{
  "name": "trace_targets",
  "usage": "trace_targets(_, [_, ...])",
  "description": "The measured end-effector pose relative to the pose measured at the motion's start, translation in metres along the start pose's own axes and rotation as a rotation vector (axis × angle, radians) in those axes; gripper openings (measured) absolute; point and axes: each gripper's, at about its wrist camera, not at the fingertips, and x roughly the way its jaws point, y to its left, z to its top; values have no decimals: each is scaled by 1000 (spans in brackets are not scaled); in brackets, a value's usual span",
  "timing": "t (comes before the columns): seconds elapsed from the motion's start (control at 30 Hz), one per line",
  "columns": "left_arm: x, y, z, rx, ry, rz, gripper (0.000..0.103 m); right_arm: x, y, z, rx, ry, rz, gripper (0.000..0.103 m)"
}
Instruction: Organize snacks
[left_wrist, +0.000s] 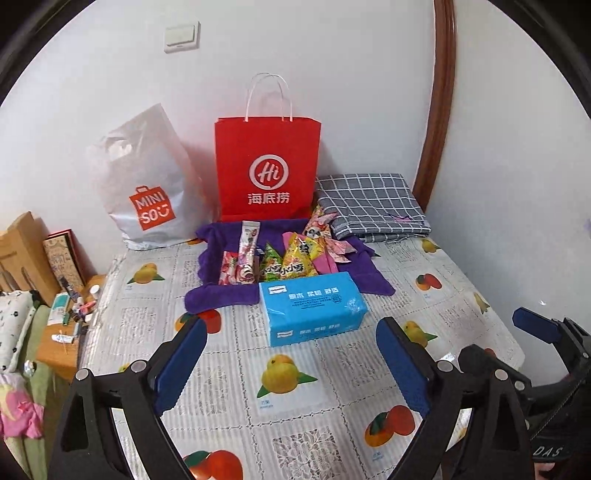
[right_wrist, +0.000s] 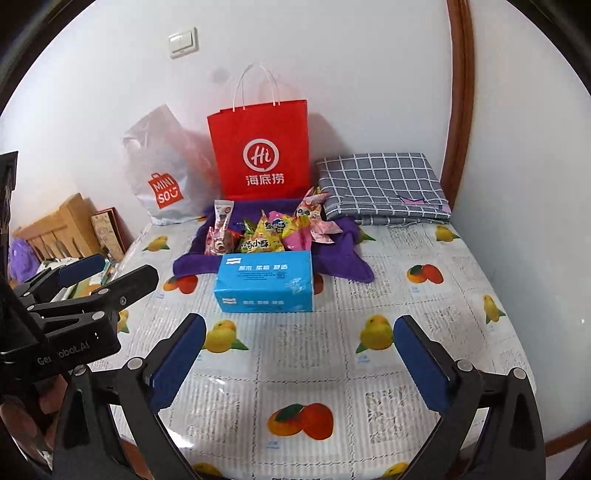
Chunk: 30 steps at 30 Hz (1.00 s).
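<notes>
Several snack packets (left_wrist: 280, 254) (right_wrist: 258, 236) lie in a heap on a purple cloth (left_wrist: 221, 295) (right_wrist: 343, 262) at the back of the table. A blue tissue pack (left_wrist: 312, 306) (right_wrist: 264, 282) lies just in front of them. A red paper bag (left_wrist: 267, 166) (right_wrist: 258, 147) stands upright behind the snacks. My left gripper (left_wrist: 291, 363) is open and empty, held above the table short of the tissue pack. My right gripper (right_wrist: 299, 363) is open and empty, also short of the pack. Each gripper shows at the edge of the other's view.
A white MINISO plastic bag (left_wrist: 147, 184) (right_wrist: 162, 173) leans on the wall left of the red bag. A folded grey checked cloth (left_wrist: 373, 206) (right_wrist: 384, 188) lies at the back right. The table has a fruit-print cover (left_wrist: 288, 373) (right_wrist: 314, 369). A cluttered stand (left_wrist: 70, 317) sits left.
</notes>
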Motion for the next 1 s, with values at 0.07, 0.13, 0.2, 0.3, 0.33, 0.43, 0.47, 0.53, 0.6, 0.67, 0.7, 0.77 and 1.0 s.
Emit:
trace_targets(0.07, [-5, 0, -1, -5, -9, 8, 93, -3, 2, -2, -5, -11, 6, 100])
trace_targets(0.13, [-8, 0, -2, -14, -15, 10, 93, -7, 3, -4, -6, -19, 10, 100])
trace_targets(0.2, [-12, -1, -3, -17, -20, 10, 93, -10, 4, -5, -5, -28, 10, 100])
trace_targets(0.3, [-14, -3, -4, -16, -23, 18, 93, -15, 3, -6, -5, -39, 14, 100])
trace_targets(0.33, [-15, -4, -5, -16, -24, 19, 93, -16, 3, -6, -3, -41, 13, 100])
trace_targets(0.43, [-16, -6, -5, -15, -27, 19, 93, -19, 2, -8, -3, -48, 4, 100])
trace_targets(0.47, [-16, -6, -5, -17, -27, 19, 93, -20, 2, -8, -3, -48, 3, 100])
trace_targets(0.53, [-17, -6, -6, -16, -26, 18, 93, -21, 1, -9, -3, -51, 0, 100])
trace_targets(0.6, [-17, -6, -6, -16, -28, 20, 93, -23, 2, -10, -4, -56, -2, 100])
trace_targets(0.67, [-19, -7, -6, -20, -28, 23, 93, -23, 2, -10, -2, -58, 1, 100])
trace_targets(0.7, [-20, -7, -6, -21, -30, 24, 93, -24, 2, -10, -1, -59, 1, 100])
trace_targets(0.77, [-22, -6, -7, -25, -32, 23, 93, -24, 2, -11, 1, -62, -1, 100])
trace_targets(1.0, [-24, -2, -10, -27, -27, 21, 93, -27, 5, -12, -9, -73, -7, 100])
